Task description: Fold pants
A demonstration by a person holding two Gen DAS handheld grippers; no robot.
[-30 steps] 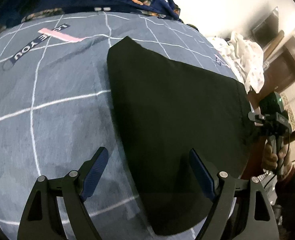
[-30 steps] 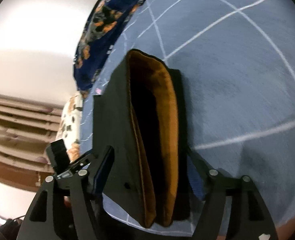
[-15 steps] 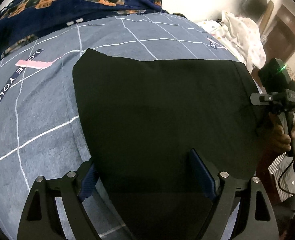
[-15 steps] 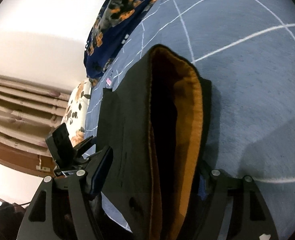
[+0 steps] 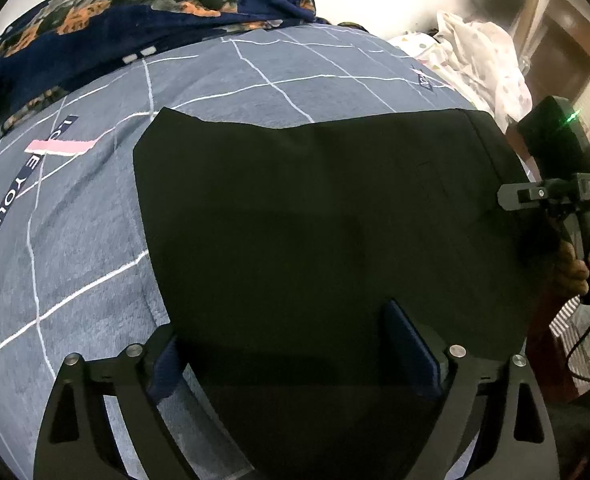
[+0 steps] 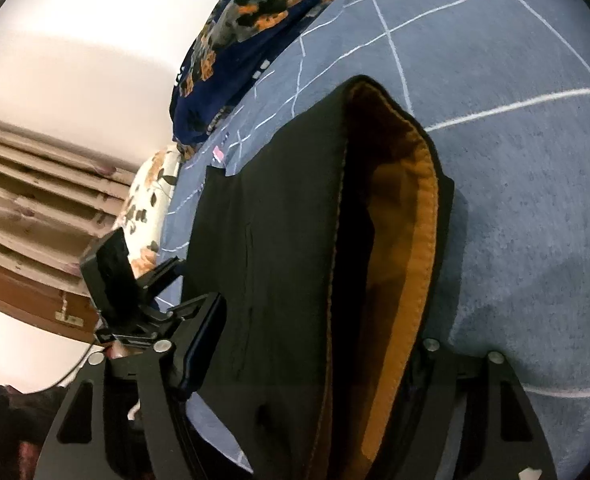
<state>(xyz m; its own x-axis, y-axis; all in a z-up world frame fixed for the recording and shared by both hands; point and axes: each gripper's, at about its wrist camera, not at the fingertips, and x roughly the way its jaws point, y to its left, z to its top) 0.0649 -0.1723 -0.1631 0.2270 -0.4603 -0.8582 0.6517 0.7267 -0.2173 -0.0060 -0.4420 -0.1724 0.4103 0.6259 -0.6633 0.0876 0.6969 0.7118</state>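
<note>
black pants (image 5: 327,216) lie folded on the bed (image 5: 75,264), both left tongs (image 5: 291,344) and right tongs (image 6: 315,344) spread wide around the fabric edges

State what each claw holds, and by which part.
Neither closes on anything. Both claws, left and right, stand open astride the pants, the right at the orange-lined waistband.

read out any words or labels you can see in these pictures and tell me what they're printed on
"YOU": white letters on a dark strip printed on the grey bedspread, left wrist view.
Letters above it on the strip: partly covered by a pink patch, not readable.
Small dark label near the bedspread's far edge: too blurred.
</note>
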